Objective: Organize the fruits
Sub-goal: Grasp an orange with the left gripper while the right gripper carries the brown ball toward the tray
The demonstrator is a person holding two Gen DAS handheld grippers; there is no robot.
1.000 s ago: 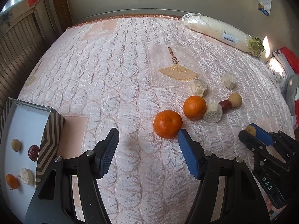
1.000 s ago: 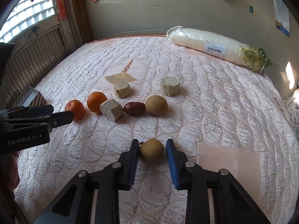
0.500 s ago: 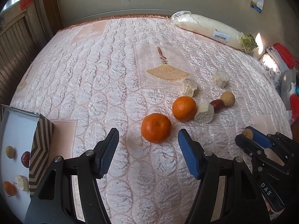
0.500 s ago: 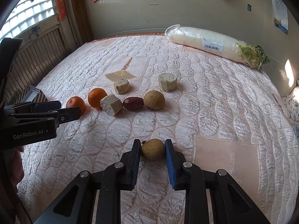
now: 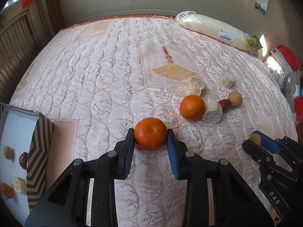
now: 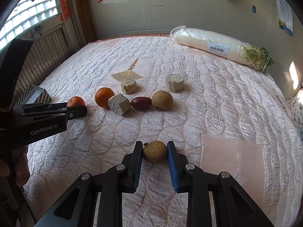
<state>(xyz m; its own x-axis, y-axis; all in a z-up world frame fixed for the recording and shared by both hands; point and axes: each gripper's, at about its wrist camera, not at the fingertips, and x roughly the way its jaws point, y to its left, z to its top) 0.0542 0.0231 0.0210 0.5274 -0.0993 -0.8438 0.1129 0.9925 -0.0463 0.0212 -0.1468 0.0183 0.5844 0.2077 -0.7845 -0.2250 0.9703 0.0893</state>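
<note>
Down on the quilted bedspread (image 5: 106, 87), the left gripper (image 5: 151, 138) has a mandarin (image 5: 151, 134) squarely between its two pads, one pad against each side of the fruit. Its jaws are closing, and in the left wrist view the pads already touch the peel while the fruit sits on the cloth. From the right wrist view the same gripper (image 6: 75, 106) comes in from the left edge, with only the top of that mandarin (image 6: 75, 101) showing above its fingers.

The right gripper (image 6: 154, 152) is clamped on a small tan longan (image 6: 154, 151), which sits between the tips of its fingers, with the stem end toward the left pad. In the left wrist view this gripper (image 5: 255, 139) appears at the lower right, the longan (image 5: 254, 138) peeking out beside its blue pad.

Beyond both grippers lies a loose cluster: a second mandarin (image 5: 192, 107) touching a pale cut chunk (image 5: 212, 112), then a red date (image 5: 224, 104) and another longan (image 5: 235, 98). Two more chunks (image 5: 196, 86) lie just behind them, near an embroidered fan (image 5: 174, 71).

At the left edge stands a striped box (image 5: 37, 157) holding a longan, a date, a chunk and a mandarin. A wrapped white radish (image 5: 215, 32) lies along the far side of the bed.
</note>
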